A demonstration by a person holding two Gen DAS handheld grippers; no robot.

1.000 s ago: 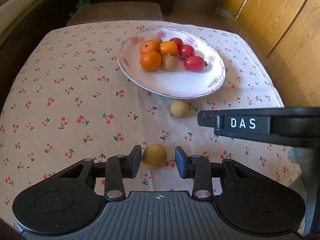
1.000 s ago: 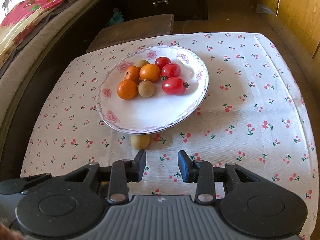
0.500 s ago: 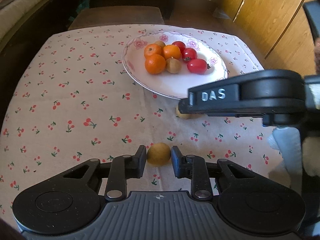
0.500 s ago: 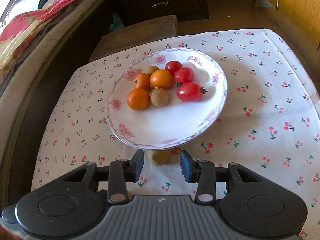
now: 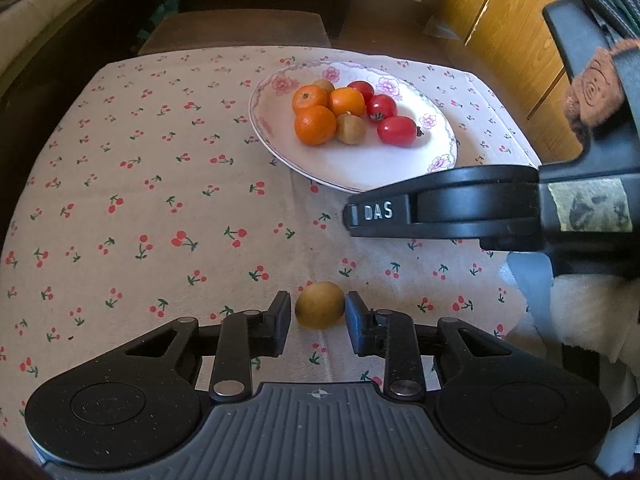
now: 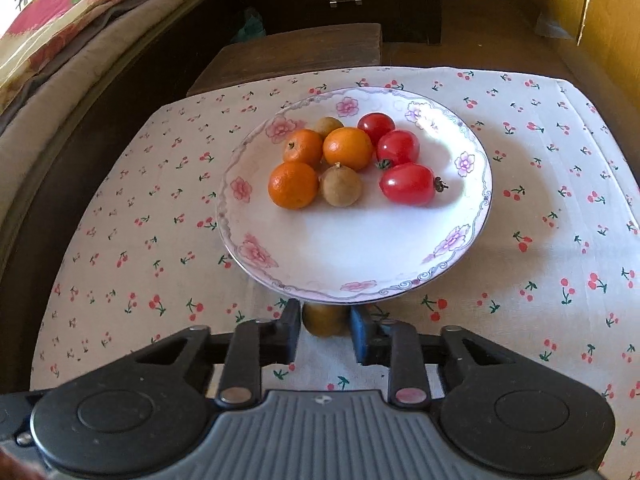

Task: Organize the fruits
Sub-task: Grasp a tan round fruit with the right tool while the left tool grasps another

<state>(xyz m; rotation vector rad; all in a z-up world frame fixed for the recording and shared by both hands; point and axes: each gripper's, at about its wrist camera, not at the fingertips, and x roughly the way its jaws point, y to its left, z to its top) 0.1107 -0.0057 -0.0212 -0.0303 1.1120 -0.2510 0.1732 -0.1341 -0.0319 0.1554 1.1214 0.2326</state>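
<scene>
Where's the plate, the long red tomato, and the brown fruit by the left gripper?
plate (image 6: 360, 240): right wrist view, bare white middle.
long red tomato (image 6: 407, 184): right wrist view, its middle.
brown fruit (image 5: 320, 305): left wrist view, its middle, between the fingers.

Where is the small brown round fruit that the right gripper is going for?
In the right wrist view, the small brown round fruit sits on the cherry-print tablecloth, tucked against the near rim of the white floral plate, gripped between the right gripper fingers.
</scene>
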